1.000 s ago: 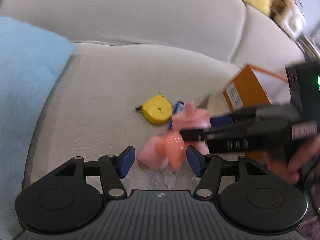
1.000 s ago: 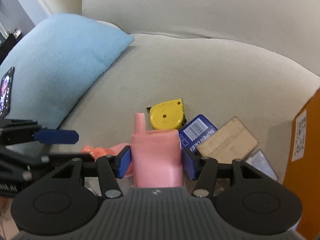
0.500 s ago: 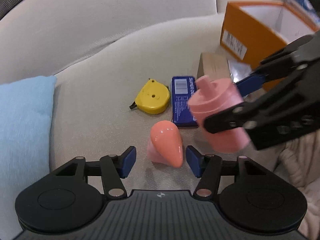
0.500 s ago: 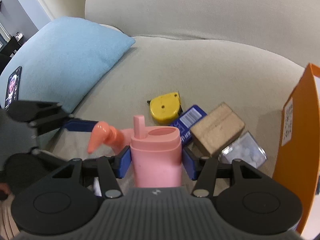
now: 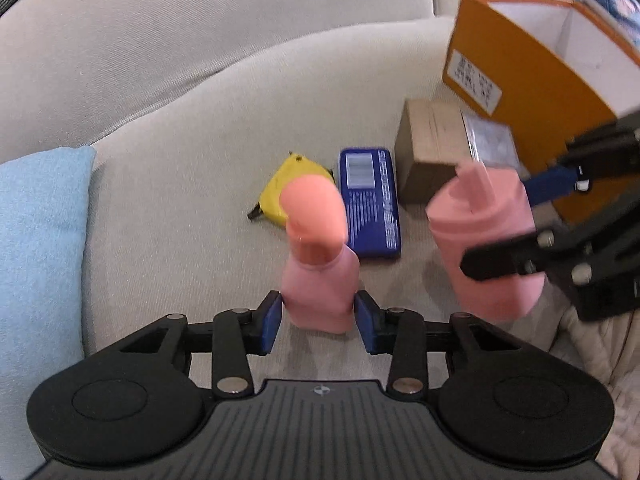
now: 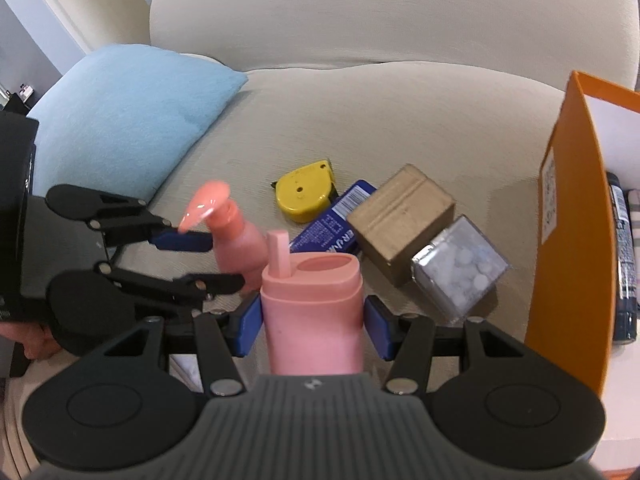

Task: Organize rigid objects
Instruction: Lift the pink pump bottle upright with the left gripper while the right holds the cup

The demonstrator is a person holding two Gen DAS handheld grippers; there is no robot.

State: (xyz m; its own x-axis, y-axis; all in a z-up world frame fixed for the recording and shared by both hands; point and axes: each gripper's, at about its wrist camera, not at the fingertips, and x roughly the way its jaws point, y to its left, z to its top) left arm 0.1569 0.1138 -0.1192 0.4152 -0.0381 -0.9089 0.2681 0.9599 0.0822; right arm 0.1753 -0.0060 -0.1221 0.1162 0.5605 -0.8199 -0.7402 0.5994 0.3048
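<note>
Left gripper [image 5: 319,316]: jaws have just been closing, blue pads now pressed to both sides of the pink pump bottle [image 5: 318,280], which stands upright between them, orange nozzle on top.

Right gripper [image 6: 312,326]: clamped on the pink flip-cap bottle [image 6: 312,312], cap flap raised; it shows just right of the pump bottle in the left wrist view, apart from it.

Sofa seat [image 5: 180,200], beige. On it, past the bottles: yellow tape measure [image 6: 306,192], blue flat box [image 5: 370,204] just beside it, brown cardboard box [image 6: 402,218] touching the blue box's far end, clear plastic box of white pieces [image 6: 460,264] against the cardboard one.

Orange carton [image 5: 520,76] stands open-topped at the right edge, close behind the clear box. Blue cushion [image 6: 128,120] bounds the left.

Open seat fabric lies between cushion and tape measure, and back toward the backrest seam.
</note>
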